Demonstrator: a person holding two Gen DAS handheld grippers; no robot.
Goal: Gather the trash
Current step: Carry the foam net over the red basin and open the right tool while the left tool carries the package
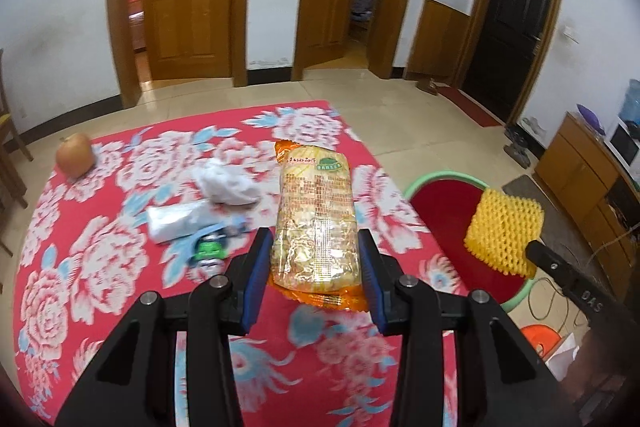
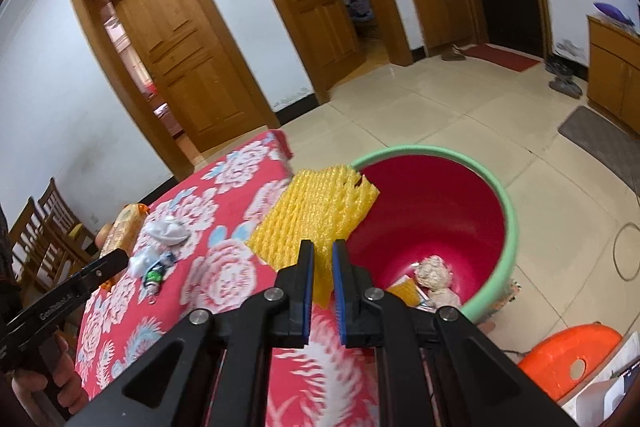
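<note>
Left gripper (image 1: 316, 267) clamped on orange snack packet (image 1: 314, 223), lower centre of left wrist view, packet lifted above red floral bench (image 1: 100, 267). Right gripper (image 2: 320, 279) pinching corner of yellow foam fruit net (image 2: 316, 215), pads nearly pressed together; net at frame centre of right wrist view, hanging over bench edge beside green-rimmed red bin (image 2: 508, 211). Bin on floor at right of bench, holding crumpled paper (image 2: 432, 273) at bottom. On bench, left of packet: crumpled white tissue (image 1: 226, 185), clear plastic wrapper (image 1: 180, 221), small green-labelled item (image 1: 210, 249), blurred. Onion (image 1: 75, 155) at upper left of bench.
</note>
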